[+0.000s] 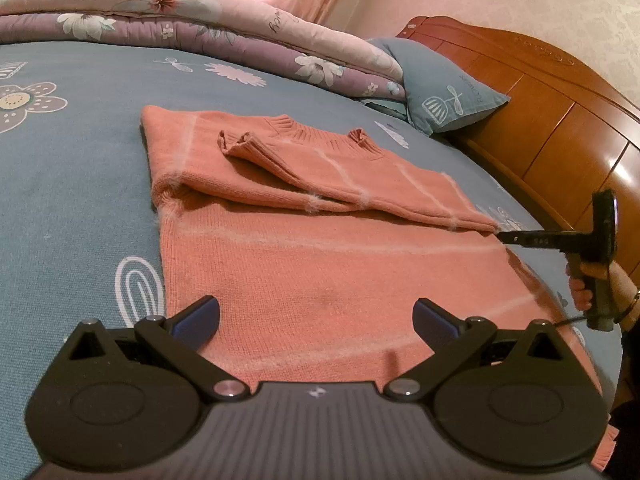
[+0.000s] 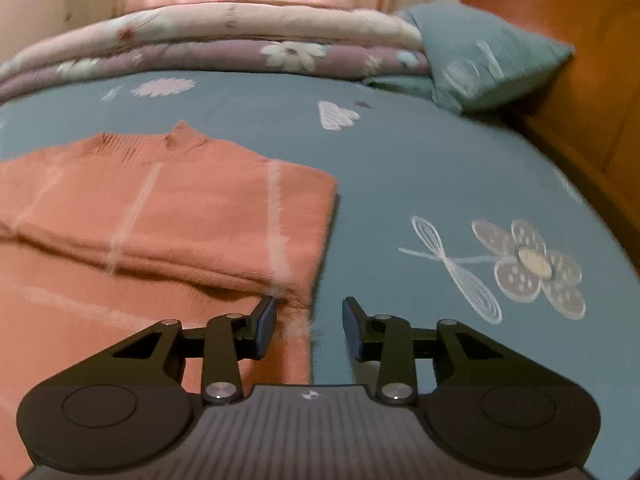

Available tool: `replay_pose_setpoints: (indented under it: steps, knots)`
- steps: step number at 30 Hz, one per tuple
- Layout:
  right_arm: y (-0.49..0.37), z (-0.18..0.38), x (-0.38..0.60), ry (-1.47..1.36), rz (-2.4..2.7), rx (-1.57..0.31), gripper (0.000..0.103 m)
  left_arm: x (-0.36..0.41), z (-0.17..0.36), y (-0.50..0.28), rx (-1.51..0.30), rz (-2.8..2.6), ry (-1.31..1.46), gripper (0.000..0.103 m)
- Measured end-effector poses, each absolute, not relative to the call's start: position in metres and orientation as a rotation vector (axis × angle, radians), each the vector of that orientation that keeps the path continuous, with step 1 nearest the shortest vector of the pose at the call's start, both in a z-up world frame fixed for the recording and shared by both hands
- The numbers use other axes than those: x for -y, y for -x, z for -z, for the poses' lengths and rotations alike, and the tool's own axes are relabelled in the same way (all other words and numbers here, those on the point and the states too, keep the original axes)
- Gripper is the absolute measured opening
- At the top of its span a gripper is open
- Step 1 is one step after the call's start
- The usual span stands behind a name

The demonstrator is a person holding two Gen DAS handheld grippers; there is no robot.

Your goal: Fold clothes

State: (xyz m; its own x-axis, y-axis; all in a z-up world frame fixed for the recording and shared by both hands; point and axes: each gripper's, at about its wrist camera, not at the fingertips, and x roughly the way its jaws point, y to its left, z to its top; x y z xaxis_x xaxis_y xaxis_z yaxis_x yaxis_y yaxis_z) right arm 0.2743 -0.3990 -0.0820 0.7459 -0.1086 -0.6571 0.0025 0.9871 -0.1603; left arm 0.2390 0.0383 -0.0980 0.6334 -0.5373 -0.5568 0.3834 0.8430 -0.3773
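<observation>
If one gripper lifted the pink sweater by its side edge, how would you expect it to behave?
The sweater would probably sag and drape rather than hold shape, since its folded sleeve already lies limp. The fuzzy knit should grip the pads fairly well. One-sided lifting would likely undo the fold; the right gripper is open astride that edge, and the left gripper is open too.

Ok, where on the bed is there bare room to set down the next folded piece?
Bare blue sheet lies between the salmon sweater and the wooden headboard, and on the sweater's other side. Crowded along the far edge: folded quilts and pillow.
</observation>
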Motion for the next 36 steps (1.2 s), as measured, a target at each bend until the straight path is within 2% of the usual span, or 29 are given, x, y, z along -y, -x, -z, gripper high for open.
replay_pose_setpoints:
  steps: [5, 8, 9, 10, 17, 18, 19, 21, 25, 26, 28, 29, 36]
  knots:
    - [-0.288, 0.092, 0.375, 0.377, 0.078, -0.694, 0.041, -0.038, 0.098, -0.239, -0.708, 0.533, 0.231, 0.102]
    - [-0.287, 0.096, 0.368, 0.457, 0.095, -0.663, 0.038, -0.038, 0.098, -0.239, -0.707, 0.532, 0.225, 0.102]
    - [-0.286, 0.097, 0.368, 0.464, 0.102, -0.649, 0.017, -0.037, 0.098, -0.239, -0.706, 0.532, 0.223, 0.102]
    - [-0.285, 0.095, 0.369, 0.443, 0.11, -0.641, 0.013, -0.037, 0.098, -0.239, -0.706, 0.532, 0.222, 0.102]
    - [-0.285, 0.091, 0.418, -0.017, 0.196, -0.677, 0.014, -0.039, 0.099, -0.239, -0.706, 0.536, 0.231, 0.102]
    - [-0.286, 0.09, 0.422, -0.042, 0.193, -0.681, 0.018, -0.039, 0.099, -0.239, -0.706, 0.536, 0.233, 0.102]
    - [-0.284, 0.087, 0.422, -0.027, 0.189, -0.684, 0.027, -0.04, 0.099, -0.239, -0.705, 0.537, 0.235, 0.102]
    - [-0.28, 0.078, 0.422, -0.019, 0.183, -0.712, 0.032, -0.04, 0.099, -0.239, -0.705, 0.538, 0.237, 0.102]
    - [-0.262, 0.054, 0.426, -0.049, 0.175, -0.677, 0.031, -0.04, 0.099, -0.239, -0.705, 0.538, 0.235, 0.102]
    - [-0.258, 0.047, 0.427, -0.06, 0.171, -0.639, 0.03, -0.04, 0.099, -0.239, -0.705, 0.538, 0.236, 0.102]
    - [-0.266, 0.038, 0.424, -0.091, 0.14, -0.605, 0.02, -0.04, 0.1, -0.24, -0.704, 0.538, 0.235, 0.102]
    - [-0.276, 0.037, 0.42, -0.098, 0.121, -0.601, 0.02, -0.04, 0.1, -0.239, -0.704, 0.537, 0.233, 0.102]
    - [-0.345, 0.071, 0.393, -0.044, 0.086, -0.662, 0.02, -0.04, 0.101, -0.24, -0.703, 0.539, 0.23, 0.102]
